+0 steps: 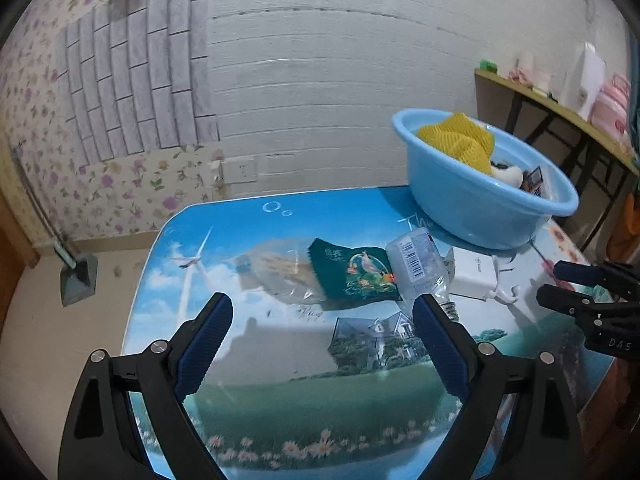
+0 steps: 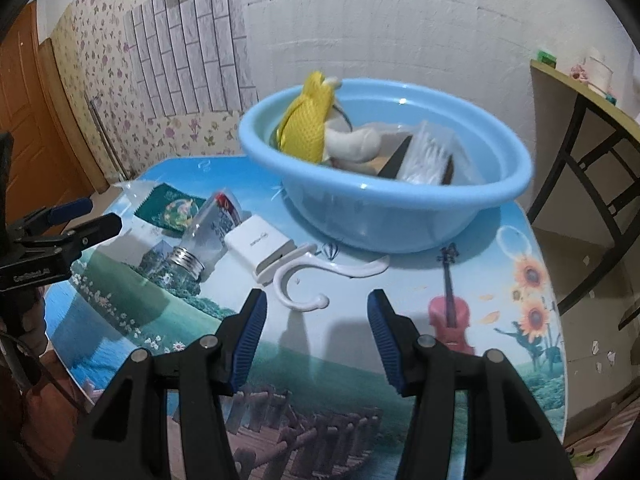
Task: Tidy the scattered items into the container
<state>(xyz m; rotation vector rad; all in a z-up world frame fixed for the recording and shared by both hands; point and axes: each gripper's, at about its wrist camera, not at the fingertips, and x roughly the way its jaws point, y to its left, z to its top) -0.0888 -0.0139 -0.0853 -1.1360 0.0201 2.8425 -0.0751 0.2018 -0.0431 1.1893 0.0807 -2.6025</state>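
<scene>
Printed table [image 2: 500, 264] by a white wall; blue basin [image 2: 384, 216] at its far side holds a yellow net [image 2: 308, 120] and packets. Bottle [image 2: 208, 236], green packet [image 1: 352, 276], white box [image 2: 260, 244], white hook [image 2: 304, 276] lie beside it. Left gripper [image 1: 322, 312] spread wide, empty; right gripper [image 2: 316, 308] partly spread, empty

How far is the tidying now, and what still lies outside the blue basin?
Done: the blue basin already holds a yellow mesh cloth and some other items. In hand: nothing; the left gripper and right gripper are both open and empty. Left: green packet, clear bottle, white box, white hook.
</scene>
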